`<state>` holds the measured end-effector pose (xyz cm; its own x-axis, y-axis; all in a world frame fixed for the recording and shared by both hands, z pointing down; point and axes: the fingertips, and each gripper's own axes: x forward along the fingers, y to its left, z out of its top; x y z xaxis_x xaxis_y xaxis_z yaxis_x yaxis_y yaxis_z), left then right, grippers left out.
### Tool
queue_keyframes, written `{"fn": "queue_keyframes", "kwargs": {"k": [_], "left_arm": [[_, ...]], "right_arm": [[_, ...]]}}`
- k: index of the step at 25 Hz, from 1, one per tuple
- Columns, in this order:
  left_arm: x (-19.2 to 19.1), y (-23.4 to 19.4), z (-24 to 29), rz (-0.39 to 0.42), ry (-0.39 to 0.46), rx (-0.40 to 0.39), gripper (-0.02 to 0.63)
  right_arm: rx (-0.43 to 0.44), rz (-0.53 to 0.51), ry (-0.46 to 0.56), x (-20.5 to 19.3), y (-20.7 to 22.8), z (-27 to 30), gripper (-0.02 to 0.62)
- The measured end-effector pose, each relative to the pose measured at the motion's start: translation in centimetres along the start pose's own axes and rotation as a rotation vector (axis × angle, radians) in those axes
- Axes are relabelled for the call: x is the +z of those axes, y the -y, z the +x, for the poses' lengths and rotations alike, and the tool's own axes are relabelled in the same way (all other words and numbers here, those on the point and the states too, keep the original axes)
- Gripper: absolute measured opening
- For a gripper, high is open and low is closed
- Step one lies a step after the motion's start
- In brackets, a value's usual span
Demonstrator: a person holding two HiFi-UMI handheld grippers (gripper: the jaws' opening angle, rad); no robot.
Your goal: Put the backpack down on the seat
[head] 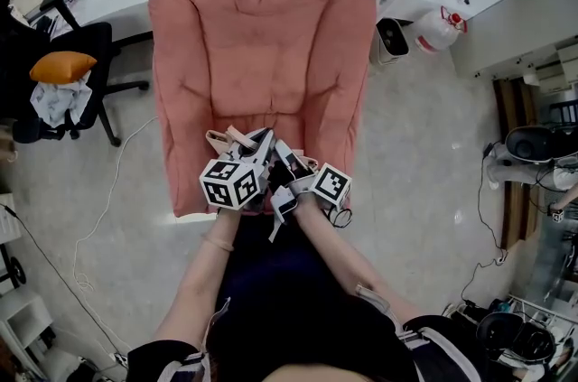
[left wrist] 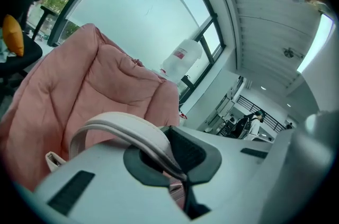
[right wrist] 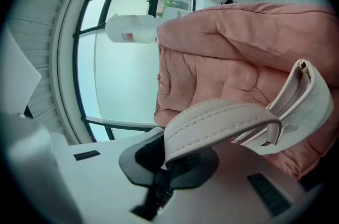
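A pink padded armchair (head: 262,73) stands straight in front of me. Over the front edge of its seat, both grippers hold a cream backpack (head: 228,137) by its straps. My left gripper (head: 257,147) is shut on one cream strap (left wrist: 119,127), which loops up out of the jaws with the chair's back (left wrist: 79,85) behind it. My right gripper (head: 289,159) is shut on the other strap (right wrist: 222,117). Beside that strap, a cream zipped edge of the backpack (right wrist: 310,104) hangs in front of the seat cushion (right wrist: 238,69). The grippers hide most of the bag in the head view.
A black office chair with an orange cushion (head: 61,66) stands to the left of the armchair. A water jug (head: 440,30) and a small white device (head: 392,39) sit at the back right. A cable (head: 99,218) trails over the floor on the left, and equipment (head: 533,145) stands at the right.
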<state>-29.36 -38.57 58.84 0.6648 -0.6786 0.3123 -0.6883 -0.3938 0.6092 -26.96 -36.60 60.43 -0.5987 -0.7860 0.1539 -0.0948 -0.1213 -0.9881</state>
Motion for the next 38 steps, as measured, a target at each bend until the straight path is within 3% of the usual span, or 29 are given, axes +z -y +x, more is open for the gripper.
{"fn": "queue_keyframes", "kwargs": {"k": [13, 18, 27, 32, 33, 35, 36, 38], "left_arm": [[-5.0, -4.3, 4.1, -0.184, -0.144, 0.025, 0.018], [-5.0, -4.2, 4.5, -0.196, -0.137, 0.019, 0.018], [-4.1, -3.8, 4.7, -0.168, -0.107, 0.029, 0.018], [-3.7, -4.3, 4.6, -0.246, -0.067, 0.041, 0.047], [-3.5, -4.6, 4.6, -0.275, -0.044, 0.045, 0.094], [-2.8, -5.1, 4.5, -0.328, 0.012, 0.042, 0.22], [-2.5, -5.2, 4.5, -0.338, 0.029, 0.04, 0.245], [-2.3, -5.2, 4.5, -0.314, 0.036, 0.047, 0.281]], "right_arm": [[-0.149, 0.027, 0.031, 2.1, 5.6, 0.9, 0.035], [-0.14, 0.035, 0.038, 2.5, 5.7, 0.9, 0.037], [-0.043, 0.051, 0.04, 3.0, 4.9, 1.1, 0.037], [-0.034, 0.059, 0.055, 3.4, 4.5, 1.2, 0.04], [-0.031, 0.075, 0.064, 3.5, 4.6, 1.2, 0.064], [-0.016, 0.128, 0.086, 3.8, 4.7, 1.1, 0.203], [-0.004, 0.148, 0.102, 4.0, 4.7, 1.1, 0.262], [0.012, 0.154, 0.133, 4.5, 4.5, 0.8, 0.293]]}}
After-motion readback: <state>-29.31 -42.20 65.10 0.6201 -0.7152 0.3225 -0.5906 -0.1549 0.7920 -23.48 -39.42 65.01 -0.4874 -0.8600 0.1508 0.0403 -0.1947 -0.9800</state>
